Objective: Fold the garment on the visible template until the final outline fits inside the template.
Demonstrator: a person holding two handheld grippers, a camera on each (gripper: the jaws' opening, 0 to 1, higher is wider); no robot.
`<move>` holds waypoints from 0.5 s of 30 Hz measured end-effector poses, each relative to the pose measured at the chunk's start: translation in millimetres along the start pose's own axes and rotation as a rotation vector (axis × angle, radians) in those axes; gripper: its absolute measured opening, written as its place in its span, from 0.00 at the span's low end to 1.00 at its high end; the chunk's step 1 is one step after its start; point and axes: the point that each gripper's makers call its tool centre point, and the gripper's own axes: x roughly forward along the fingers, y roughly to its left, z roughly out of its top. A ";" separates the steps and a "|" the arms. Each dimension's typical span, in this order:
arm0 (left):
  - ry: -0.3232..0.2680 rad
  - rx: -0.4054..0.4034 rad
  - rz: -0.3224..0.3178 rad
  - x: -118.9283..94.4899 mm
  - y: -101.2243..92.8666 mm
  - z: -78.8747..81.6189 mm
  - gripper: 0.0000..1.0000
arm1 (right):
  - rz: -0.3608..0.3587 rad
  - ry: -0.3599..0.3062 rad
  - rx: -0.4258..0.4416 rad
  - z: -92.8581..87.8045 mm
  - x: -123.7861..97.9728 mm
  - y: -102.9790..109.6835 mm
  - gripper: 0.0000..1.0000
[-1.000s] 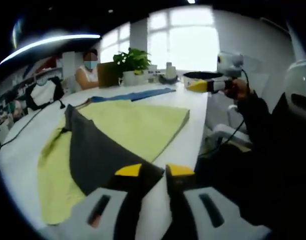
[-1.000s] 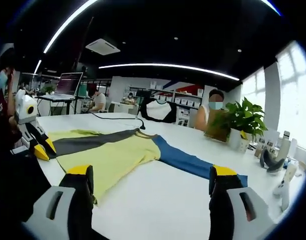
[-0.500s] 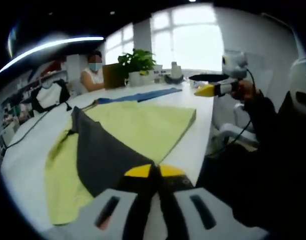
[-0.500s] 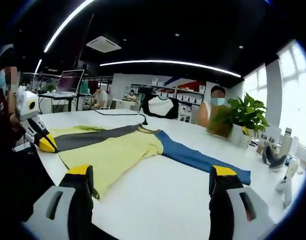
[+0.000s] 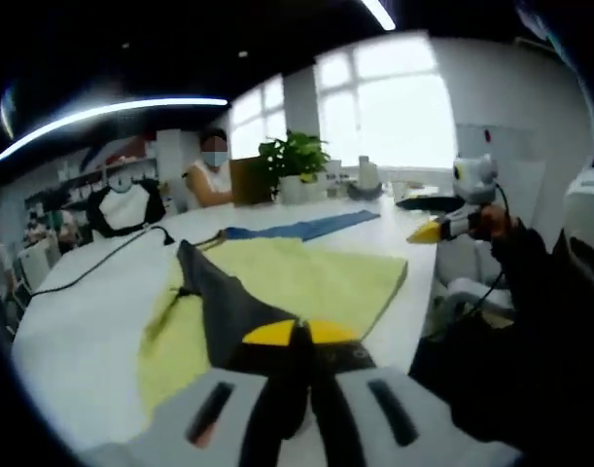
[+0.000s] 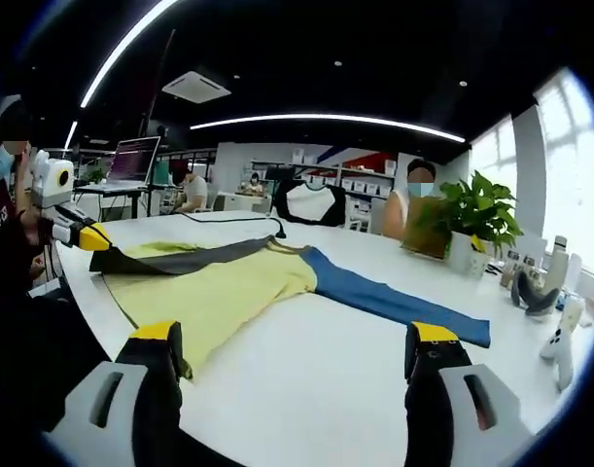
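Note:
A long-sleeved garment lies flat on the white table, with a yellow body, a grey sleeve and a blue sleeve. My left gripper is shut on the end of the grey sleeve, which rises from the yellow body toward the jaws. In the right gripper view the left gripper holds that cuff just above the table's left edge. My right gripper stands open over bare table, short of the garment's hem. It also appears as the right gripper off the table's side.
A potted plant and a seated person are at the far side. A black cable runs across the table behind the garment. Small objects stand at the far right corner. A laptop sits on a stand at the back left.
My left gripper's jaws closed on the grey sleeve end and lifted it off the table. The right gripper stayed open and hardly moved.

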 end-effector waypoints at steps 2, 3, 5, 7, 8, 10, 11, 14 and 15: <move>-0.019 0.001 0.019 -3.8 7.7 9.1 0.03 | 0.008 0.002 0.002 -1.2 1.8 1.6 0.98; -0.036 0.009 0.036 -6.9 14.0 16.2 0.03 | 0.013 0.004 0.003 -2.2 2.8 2.6 0.98; -0.045 0.015 0.061 -12.5 25.0 25.4 0.03 | 0.019 0.011 0.008 -4.4 4.2 3.7 0.98; -0.051 0.030 0.082 -17.4 34.1 33.1 0.03 | 0.023 0.012 0.011 -5.4 4.8 4.6 0.98; -0.053 0.040 0.092 -19.9 38.8 36.8 0.03 | 0.024 0.014 0.013 -6.0 5.0 5.1 0.98; -0.061 0.067 0.123 -25.9 51.7 46.2 0.03 | 0.024 0.014 0.013 -6.0 5.0 5.2 0.98; -0.061 0.075 0.135 -28.0 57.1 49.3 0.03 | 0.024 0.014 0.013 -5.8 5.0 5.3 0.98; -0.063 0.105 0.189 -35.9 81.4 62.8 0.03 | 0.023 0.009 0.009 -4.1 4.3 6.5 0.98; -0.063 0.113 0.207 -38.3 88.3 66.7 0.03 | 0.024 0.008 0.007 -3.9 4.1 6.9 0.98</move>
